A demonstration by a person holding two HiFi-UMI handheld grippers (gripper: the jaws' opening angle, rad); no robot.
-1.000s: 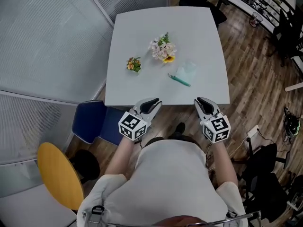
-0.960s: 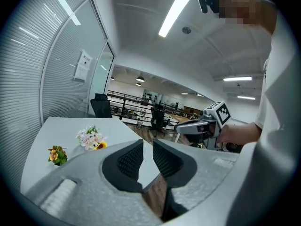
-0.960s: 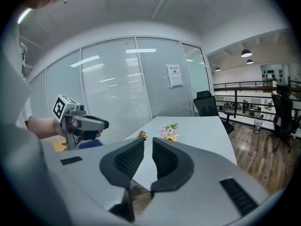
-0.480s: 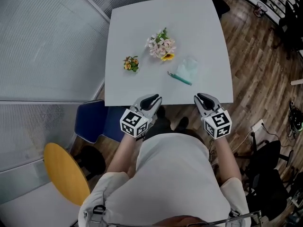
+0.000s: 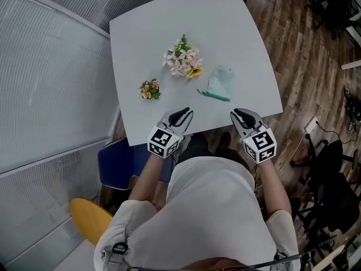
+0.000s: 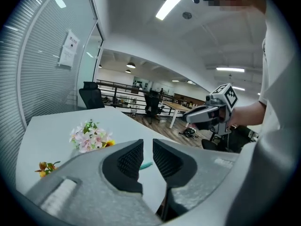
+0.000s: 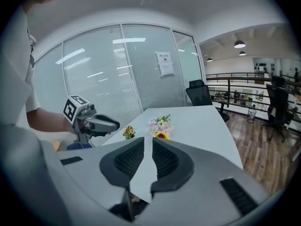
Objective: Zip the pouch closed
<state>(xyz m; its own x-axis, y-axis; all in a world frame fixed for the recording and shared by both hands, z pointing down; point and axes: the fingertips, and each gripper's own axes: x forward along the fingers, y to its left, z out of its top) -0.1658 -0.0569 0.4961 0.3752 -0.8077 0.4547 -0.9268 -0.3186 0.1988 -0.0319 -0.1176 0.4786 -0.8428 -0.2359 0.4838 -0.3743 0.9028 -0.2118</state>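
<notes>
Left gripper (image 5: 181, 115) and right gripper (image 5: 241, 116) hover at surface (image 5: 141, 44) edge, jaws slightly apart, empty; pouch (image 5: 220, 83) lies ahead of right jaws.

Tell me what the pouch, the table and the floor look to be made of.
Pouch: pale mint and seemingly see-through, likely soft plastic or thin fabric, with a teal zip edge; too small to be sure. Table: smooth matte white top, probably laminate, as no grain shows. Floor: brown planks with seams, so wood or wood-look laminate.
</notes>
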